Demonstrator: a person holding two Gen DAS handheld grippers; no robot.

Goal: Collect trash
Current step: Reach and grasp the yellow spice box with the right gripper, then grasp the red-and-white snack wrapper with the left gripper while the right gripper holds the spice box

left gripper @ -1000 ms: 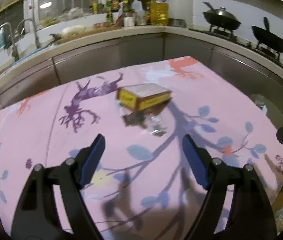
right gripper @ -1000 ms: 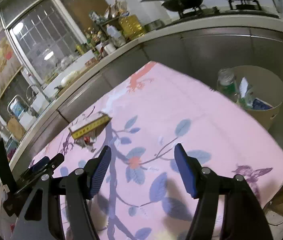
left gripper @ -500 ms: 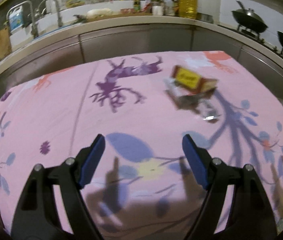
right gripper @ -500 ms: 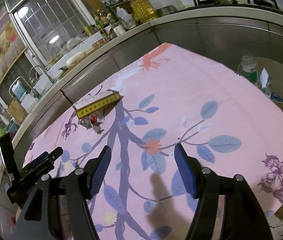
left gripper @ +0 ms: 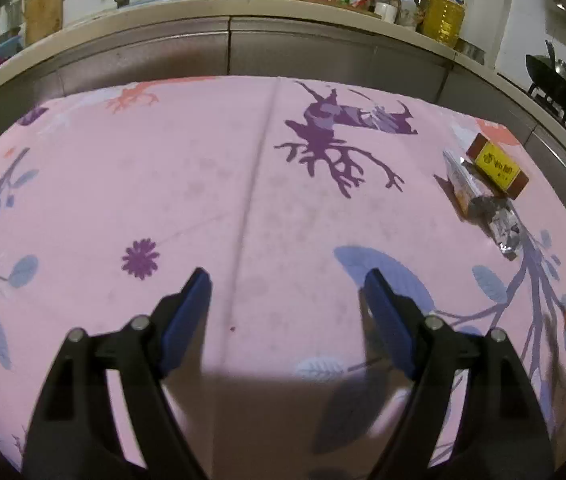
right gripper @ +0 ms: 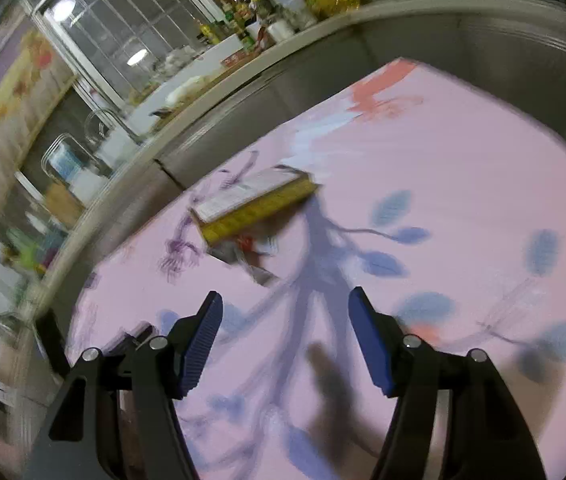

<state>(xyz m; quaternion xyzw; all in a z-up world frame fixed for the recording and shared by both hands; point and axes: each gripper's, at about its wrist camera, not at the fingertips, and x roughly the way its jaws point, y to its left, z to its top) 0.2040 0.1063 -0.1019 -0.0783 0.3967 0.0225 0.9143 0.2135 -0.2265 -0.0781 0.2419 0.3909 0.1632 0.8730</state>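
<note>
Tongs first: the left tongs are spread wide with nothing between the blue pads, hovering over the pink patterned cloth that covers the worktop. A second ago the yellow-and-brown box sat almost straight ahead of them; now it lies far off to their right, near the cloth's edge, so the left view has swung leftward across the worktop. A crumpled foil wrapper lies touching the box on its near side.

The right tongs are likewise released and carry nothing. Their view is smeared by motion. Against the earlier frames, the box has grown larger and sits just ahead of and slightly left of the open pads, with the wrapper between the box and the tongs. The bin with bottles that showed at the right edge a second ago has slipped out of this view. Part of the left tongs' dark frame shows at the lower left. Beyond the cloth runs the kitchen counter crowded with bottles.
</note>
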